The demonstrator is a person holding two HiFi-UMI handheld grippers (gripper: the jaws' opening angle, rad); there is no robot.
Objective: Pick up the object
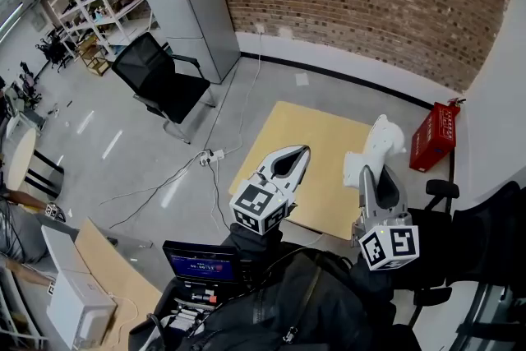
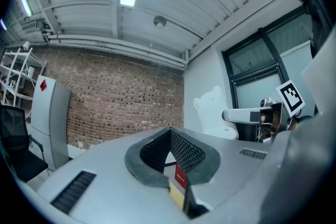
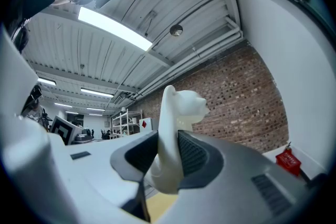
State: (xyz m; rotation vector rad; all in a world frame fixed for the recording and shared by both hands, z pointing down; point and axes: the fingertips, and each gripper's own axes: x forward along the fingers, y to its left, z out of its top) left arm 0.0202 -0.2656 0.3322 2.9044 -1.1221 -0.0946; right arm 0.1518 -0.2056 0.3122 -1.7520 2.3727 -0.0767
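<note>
The object is a white animal-shaped figure [image 1: 376, 145] held up in the air above the yellow table [image 1: 304, 131]. My right gripper [image 1: 367, 170] is shut on its lower part. In the right gripper view the figure [image 3: 176, 123] stands upright between the ribbed pads [image 3: 193, 156], with its head above them. My left gripper [image 1: 297, 152] hovers to the left of it over the same table, shut with nothing in it. In the left gripper view its jaws meet at the tip [image 2: 170, 132]. Off to the right there are the white figure [image 2: 211, 107] and the right gripper [image 2: 233, 115].
A red fire-extinguisher box [image 1: 434, 136] stands against the white wall right of the table. A black office chair [image 1: 160, 78] and a grey cabinet [image 1: 191, 8] are at the back left. Cables and a power strip [image 1: 212, 155] lie on the floor. A small screen [image 1: 201, 265] sits close below me.
</note>
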